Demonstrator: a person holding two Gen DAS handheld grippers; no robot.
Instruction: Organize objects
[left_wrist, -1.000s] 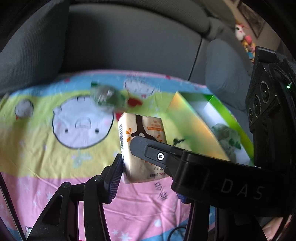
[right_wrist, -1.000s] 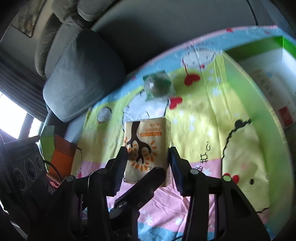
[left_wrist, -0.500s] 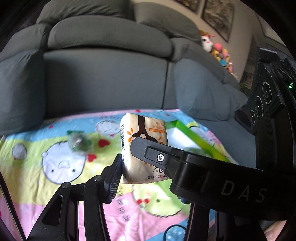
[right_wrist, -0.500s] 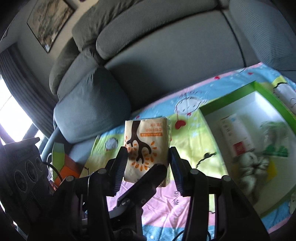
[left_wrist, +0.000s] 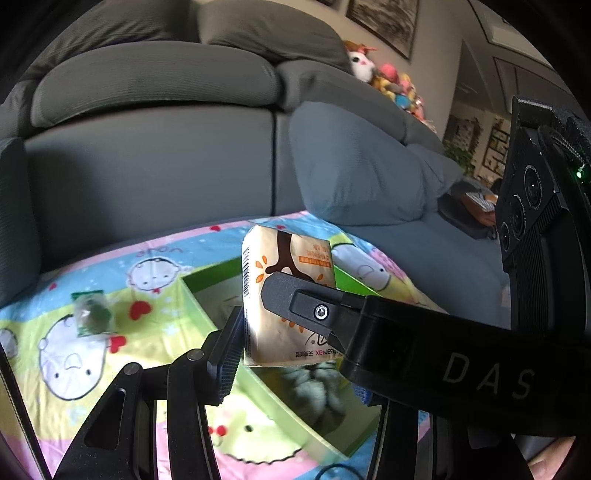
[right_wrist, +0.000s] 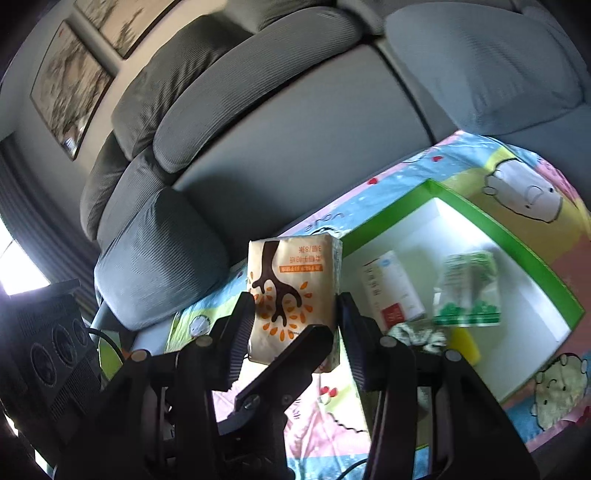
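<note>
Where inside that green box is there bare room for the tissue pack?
Green box: bare white floor along the far wall and right-hand corner. Crowded nearer the fingers: white carton, green-printed bag, grey cloth, yellow item.

Dim indoor daylight, fisheye bending at the edges.
A blown-out window (right_wrist: 18, 269) glares at the right wrist view's left edge; the green box (right_wrist: 495, 225) interior is bright, its contents motion-blurred; sofa (left_wrist: 155, 162) shadowed, corners vignetted black.
</note>
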